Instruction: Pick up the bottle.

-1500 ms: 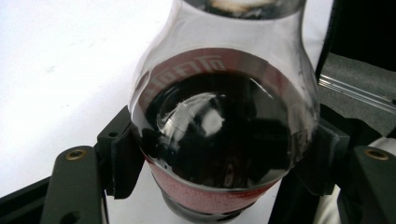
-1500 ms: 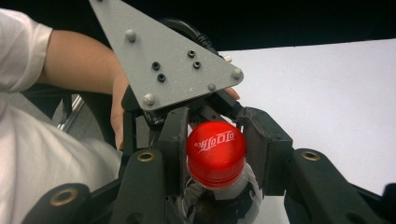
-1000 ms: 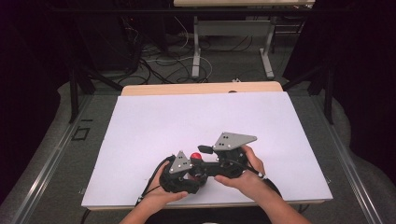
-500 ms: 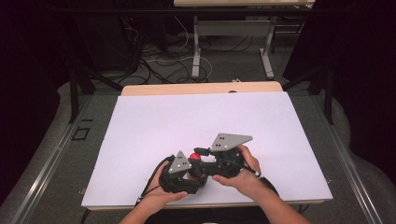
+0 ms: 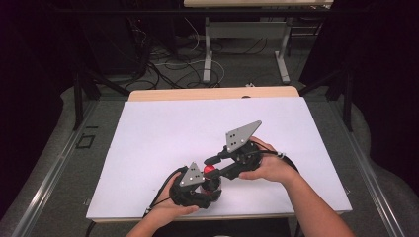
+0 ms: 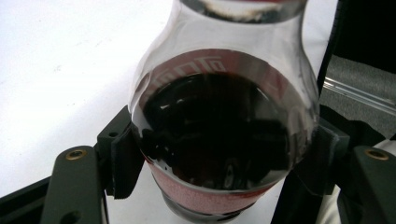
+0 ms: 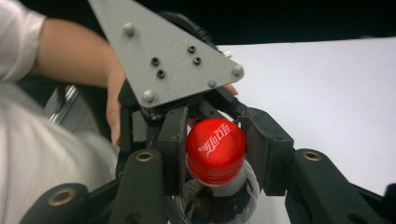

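A clear plastic bottle of dark cola with a red label band (image 6: 224, 135) sits near the front edge of the white-covered counter (image 5: 163, 128), a little left of its middle, held between both tools. The left tool (image 5: 210, 183) is clamped on the bottle's rounded body, its black pads pressing on either side of the dark liquid in the left gripper view. The right tool (image 7: 215, 147) reaches in from the right and is closed on the red screw cap (image 7: 215, 149), one pad tight against each side of it; its jaws have just closed onto that cap. In the right gripper view the left tool's grey three-cornered plate (image 7: 170, 58) stands just behind the cap, with the person's left hand (image 7: 114, 100) and a white sleeve beside it.

Around the bottle the counter's white sheet lies bare to the far, left and right edges, giving wide room on all sides; only the near edge is close, just below the left hand. Beyond the far edge a strip of pale wood (image 5: 212, 94) shows, then a dark floor with tangled cables (image 5: 163, 64) and grey table legs (image 5: 207, 49).
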Motion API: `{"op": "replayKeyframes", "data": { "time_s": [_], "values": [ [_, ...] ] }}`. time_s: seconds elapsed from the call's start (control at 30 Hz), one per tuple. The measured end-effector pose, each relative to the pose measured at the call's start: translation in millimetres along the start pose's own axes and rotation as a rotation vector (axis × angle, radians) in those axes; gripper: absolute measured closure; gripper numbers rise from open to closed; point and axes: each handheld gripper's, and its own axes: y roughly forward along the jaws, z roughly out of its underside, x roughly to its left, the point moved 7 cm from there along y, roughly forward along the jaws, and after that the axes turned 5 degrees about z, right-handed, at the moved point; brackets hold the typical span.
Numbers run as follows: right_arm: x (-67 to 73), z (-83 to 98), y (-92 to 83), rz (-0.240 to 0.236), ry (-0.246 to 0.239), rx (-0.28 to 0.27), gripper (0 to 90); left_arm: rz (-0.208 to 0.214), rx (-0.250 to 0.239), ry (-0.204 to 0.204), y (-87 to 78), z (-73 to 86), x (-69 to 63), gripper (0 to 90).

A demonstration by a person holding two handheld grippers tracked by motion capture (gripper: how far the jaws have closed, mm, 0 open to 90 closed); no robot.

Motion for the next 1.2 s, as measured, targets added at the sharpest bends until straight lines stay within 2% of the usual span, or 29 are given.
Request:
{"op": "replayKeyframes", "data": {
  "time_s": [0.07, 0.1, 0.13, 0.2, 0.3, 0.37, 0.4, 0.43, 0.47, 0.53, 0.57, 0.6, 0.67, 0.8, 0.83, 0.87, 0.9, 0.93, 0.97, 1.0, 1.03, 1.07, 1.2],
  "values": [
    [0.9, -3.5, -1.7, 0.068, 0.022, -0.026, 52.6, -0.005, -0.007, -0.005, -1.8, -1.1, 1.9, 29.2],
    [1.8, -5.8, -3.6, 0.111, 0.049, -0.037, 50.5, -0.02, -0.014, 0.0, -2.2, -1.8, 3.7, 29.3],
    [3.1, -8.4, -5.4, 0.153, 0.072, -0.06, 50.5, -0.03, -0.023, -0.004, -2.2, -2.1, 4.7, 29.2],
    [3.9, -12.3, -8.3, 0.272, 0.104, -0.097, 50.5, -0.031, -0.007, -0.012, -3.7, -1.3, 6.1, 29.2],
    [11.2, -11.6, -8.1, 0.376, 0.177, -0.106, 51.1, -0.058, -0.022, -0.025, -2.7, -1.6, 8.6, 29.2],
    [15.4, -9.7, -5.3, 0.416, 0.224, -0.104, 51.8, -0.063, -0.02, -0.028, -2.9, -1.5, 9.5, 29.2],
    [15.4, -9.7, -5.3, 0.416, 0.224, -0.104, 51.8, -0.057, -0.004, -0.024, -4.0, -0.9, 9.6, 29.2],
    [17.8, -6.6, -1.3, 0.457, 0.26, -0.089, 54.7, -0.056, -0.001, -0.023, -4.2, -0.8, 9.5, 29.2],
    [17.8, -6.6, -1.3, 0.457, 0.26, -0.089, 54.7, -0.06, -0.011, -0.034, -3.4, -1.3, 9.1, 29.2],
    [17.8, -4.1, 2.3, 0.497, 0.267, -0.072, 55.1, -0.073, -0.022, -0.039, -2.3, -1.6, 9.6, 29.2],
    [18.3, -2.5, 4.9, 0.508, 0.297, -0.068, 55.1, -0.073, -0.022, -0.042, -2.2, -1.5, 9.4, 29.2],
    [17.1, -2.4, 7.0, 0.515, 0.294, -0.08, 55.0, -0.071, -0.022, -0.046, -1.9, -1.3, 9.2, 29.2],
    [17.0, -1.4, 10.8, 0.522, 0.307, -0.082, 56.0, -0.074, -0.021, -0.04, -1.5, -1.3, 8.7, 29.2],
    [18.3, -1.2, 12.9, 0.519, 0.293, -0.082, 60.3, -0.059, -0.007, -0.034, -2.8, -0.9, 8.1, 29.3],
    [19.1, -1.0, 12.4, 0.493, 0.254, -0.076, 60.8, -0.062, -0.016, -0.03, -2.2, -1.0, 7.8, 29.3],
    [18.9, -0.8, 11.9, 0.47, 0.236, -0.074, 61.0, -0.054, -0.004, -0.026, -3.3, -0.3, 7.1, 29.3],
    [18.9, -0.8, 11.9, 0.47, 0.236, -0.074, 61.0, -0.056, 0.001, -0.013, -3.6, 0.2, 7.5, 29.3],
    [16.1, 0.5, 10.2, 0.424, 0.232, -0.075, 61.2, -0.057, -0.003, -0.012, -2.9, -0.3, 7.5, 29.3],
    [14.8, 1.0, 9.2, 0.405, 0.224, -0.068, 61.3, -0.059, -0.008, -0.016, -1.9, -0.4, 7.0, 29.3],
    [15.2, 0.5, 9.6, 0.373, 0.192, -0.064, 61.3, -0.056, -0.004, -0.014, -1.7, 0.0, 6.0, 29.3],
    [15.2, 0.5, 9.6, 0.373, 0.192, -0.064, 61.3, -0.045, -0.001, -0.011, -1.8, 0.0, 5.0, 29.3],
    [14.6, 0.7, 7.8, 0.297, 0.133, -0.046, 61.3, -0.027, 0.001, 0.001, -2.8, -0.1, 3.1, 29.3],
    [8.7, 0.0, 3.4, 0.147, 0.081, -0.049, 61.4, -0.005, -0.006, 0.013, -2.6, -2.0, -0.4, 29.3]
  ]
}}
